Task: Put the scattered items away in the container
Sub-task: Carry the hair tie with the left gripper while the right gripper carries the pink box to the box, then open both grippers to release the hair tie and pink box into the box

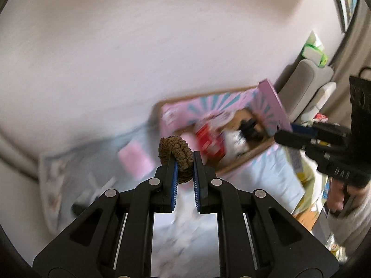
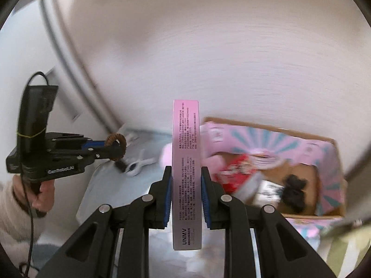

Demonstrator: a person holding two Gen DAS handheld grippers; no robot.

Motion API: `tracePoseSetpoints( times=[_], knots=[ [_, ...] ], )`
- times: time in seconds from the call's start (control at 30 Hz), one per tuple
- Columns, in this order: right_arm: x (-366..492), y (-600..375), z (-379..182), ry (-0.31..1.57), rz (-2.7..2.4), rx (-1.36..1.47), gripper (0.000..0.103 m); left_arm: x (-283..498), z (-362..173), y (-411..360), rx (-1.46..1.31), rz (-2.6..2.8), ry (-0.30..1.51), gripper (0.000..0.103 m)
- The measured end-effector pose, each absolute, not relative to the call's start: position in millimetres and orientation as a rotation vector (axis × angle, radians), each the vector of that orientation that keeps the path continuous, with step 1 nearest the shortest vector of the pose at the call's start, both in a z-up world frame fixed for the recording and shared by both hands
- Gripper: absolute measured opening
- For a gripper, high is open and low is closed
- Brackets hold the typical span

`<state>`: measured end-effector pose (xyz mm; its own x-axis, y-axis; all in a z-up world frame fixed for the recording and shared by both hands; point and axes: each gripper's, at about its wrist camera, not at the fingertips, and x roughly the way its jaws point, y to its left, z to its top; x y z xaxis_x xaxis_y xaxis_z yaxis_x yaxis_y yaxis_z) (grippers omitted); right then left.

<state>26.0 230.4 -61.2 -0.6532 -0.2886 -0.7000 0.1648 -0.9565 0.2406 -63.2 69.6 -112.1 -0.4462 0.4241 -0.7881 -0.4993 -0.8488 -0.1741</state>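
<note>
- Brown and ribbed, the hair tie [image 1: 177, 156] is a thick fabric ring pinched at its lower edge between the blue pads of the left gripper [image 1: 184, 162], held up in the air near the box.
- Pink, long and slim, the carton [image 2: 186, 173] carries fine dark print and the letters UNMV; the right gripper [image 2: 186, 178] clamps its two flat sides, one end pointing away from the camera.
- Cardboard with a pink and teal sunburst print, the open box [image 2: 324, 139] sits on a pale blue cloth [image 2: 104, 185] to the right of both tools.
- Inside it lie a red packet [image 2: 234, 173], a black fluffy item [image 2: 294, 192] and something white, though blur makes these hard to name.
- White clip [image 2: 139, 164] lies on the cloth left of the box.
</note>
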Motion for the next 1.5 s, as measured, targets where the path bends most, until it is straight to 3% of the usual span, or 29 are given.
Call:
tracePoseSetpoints(
  times=[0.3, 0.6, 0.83, 1.23, 1.27, 1.33, 1.37, 1.43, 1.5],
  knots=[
    [25.8, 312.6, -56.1, -0.348, -2.841, 1.246, 0.021, -116.6, -123.3, 153.5, -1.265, 2.190, 0.051, 0.010],
    [-1.2, 357.3, -88.8, -0.350, -2.865, 1.394, 0.021, -137.6, -172.5, 207.3, -1.374, 2.153, 0.169, 0.010],
    [-16.0, 368.0, -132.8, -0.364, -2.803, 1.560, 0.021, -142.9, -198.6, 221.9, -1.438, 2.125, 0.175, 0.010],
    [-14.4, 368.9, -136.7, -0.309, -2.781, 1.565, 0.021, -142.3, -196.1, 226.2, -1.428, 2.148, 0.193, 0.011],
    [-14.3, 368.6, -136.8, -0.307, -2.782, 1.563, 0.021, -141.8, -195.6, 226.4, -1.428, 2.146, 0.196, 0.014],
    [-13.8, 367.8, -135.3, -0.296, -2.788, 1.558, 0.021, -142.0, -194.3, 225.7, -1.443, 2.137, 0.178, 0.053],
    [-14.6, 368.7, -133.3, -0.289, -2.802, 1.554, 0.021, -141.8, -191.0, 223.6, -1.445, 2.161, 0.169, 0.096],
    [-12.8, 370.7, -129.3, -0.282, -2.840, 1.552, 0.030, -137.8, -181.0, 215.0, -1.387, 2.229, 0.137, 0.102],
    [-6.5, 376.3, -121.1, -0.321, -2.890, 1.501, 0.057, -135.2, -170.3, 206.7, -1.353, 2.258, 0.104, 0.102]
  ],
)
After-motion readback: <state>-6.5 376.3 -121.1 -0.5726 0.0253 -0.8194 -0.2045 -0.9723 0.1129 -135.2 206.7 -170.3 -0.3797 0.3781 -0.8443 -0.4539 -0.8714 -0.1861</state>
